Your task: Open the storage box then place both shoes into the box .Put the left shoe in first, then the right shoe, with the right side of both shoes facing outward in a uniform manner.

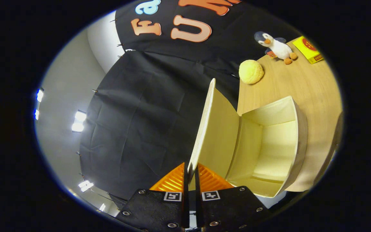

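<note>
Between the narrowly closed claw (189,180) fingers, the lid (216,129) of the storage box (296,135) on the bench (304,83) is being pinched upright, and could slip shut if loosened.

Bright ceiling lamps (78,120) blow out to white patches off to my left, while the black cloth wall (140,122) swallows light and stays dim. The inside of the open box (269,145) glows pale yellow and evenly lit, sharp beyond my orange fingers (172,182), which clamp its flap (204,129). Straight lines bend hard towards the rim, where the wooden table (304,87) curves and softens.
</note>
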`<state>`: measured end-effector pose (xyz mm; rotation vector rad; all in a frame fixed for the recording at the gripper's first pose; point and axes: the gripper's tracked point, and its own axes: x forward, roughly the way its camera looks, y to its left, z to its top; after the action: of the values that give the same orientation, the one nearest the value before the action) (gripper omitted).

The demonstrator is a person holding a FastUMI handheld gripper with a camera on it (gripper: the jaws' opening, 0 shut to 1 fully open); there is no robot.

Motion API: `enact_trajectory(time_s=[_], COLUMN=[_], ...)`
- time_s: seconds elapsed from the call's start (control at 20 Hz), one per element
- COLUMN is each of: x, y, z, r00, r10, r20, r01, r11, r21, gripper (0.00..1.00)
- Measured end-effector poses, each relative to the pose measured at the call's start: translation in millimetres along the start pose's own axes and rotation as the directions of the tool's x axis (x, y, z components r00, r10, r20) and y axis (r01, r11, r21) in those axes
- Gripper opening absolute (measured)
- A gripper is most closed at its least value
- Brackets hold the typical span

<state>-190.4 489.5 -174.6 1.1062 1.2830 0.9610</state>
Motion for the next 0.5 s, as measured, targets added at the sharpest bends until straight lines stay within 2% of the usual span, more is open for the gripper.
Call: enact_trajectory(time_s=[0.2,0.5], x=[39.5,113.2], y=[27.4,41.0], z=[-8.0,-27.9], r00=[0.999,0.992], r10=[-0.002,-0.058], r20=[-0.039,-0.112], r01=[-0.001,0.044], r11=[0.998,0.992], r21=[-0.062,-0.122], gripper=[0.1,0.11])
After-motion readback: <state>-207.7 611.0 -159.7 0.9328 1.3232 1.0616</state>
